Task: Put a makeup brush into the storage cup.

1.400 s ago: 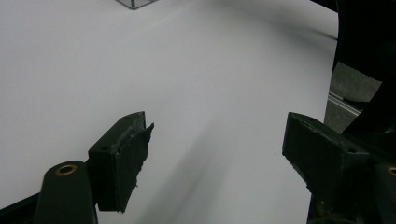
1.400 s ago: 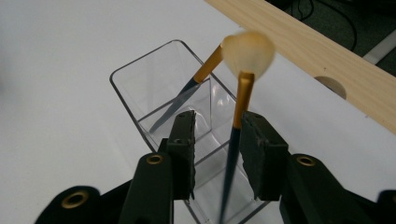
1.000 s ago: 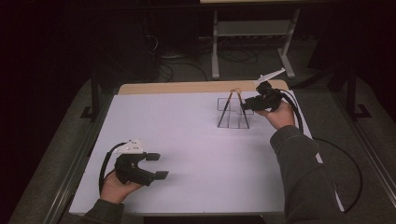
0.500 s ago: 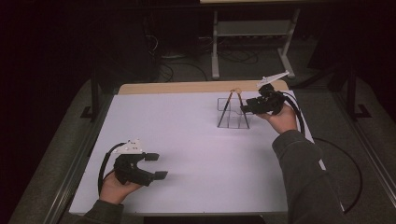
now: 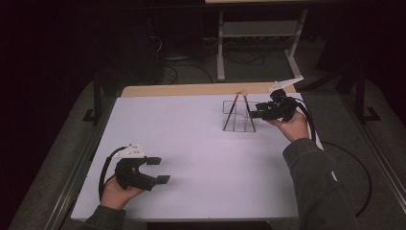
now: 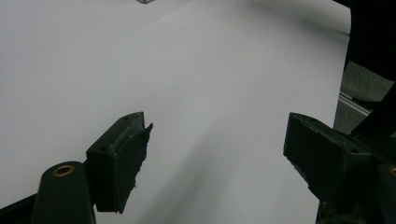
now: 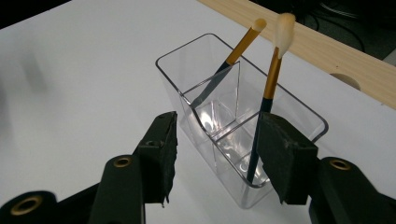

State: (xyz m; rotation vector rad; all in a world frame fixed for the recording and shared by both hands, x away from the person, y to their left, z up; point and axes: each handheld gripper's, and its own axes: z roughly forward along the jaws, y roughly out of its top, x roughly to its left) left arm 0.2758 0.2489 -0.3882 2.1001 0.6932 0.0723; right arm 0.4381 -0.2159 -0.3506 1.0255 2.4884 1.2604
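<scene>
Right gripper view looks down its own two black fingers at a clear plastic holder standing on the white surface. Those fingers stand about half open and have just been opening; the near end of the holder lies in the gap between them, and the pads press on nothing — released. The holder is split by clear walls into compartments. Two brushes stand in it with dark stems, gold collars and pale tips: one brush rises upright just inside the right-hand finger, its foot in the nearest compartment, close to that pad though I cannot tell if they touch; the other brush leans away beyond the fingertips, across the middle divider. No label or writing can be read on the holder or brushes.

From the high view, the right gripper is held level at the holder's side, far across the surface.

The left gripper rests low over the near part of the surface, its fingers spread wide with only bare white surface between and ahead of them — holding nothing, well apart from the holder.
</scene>
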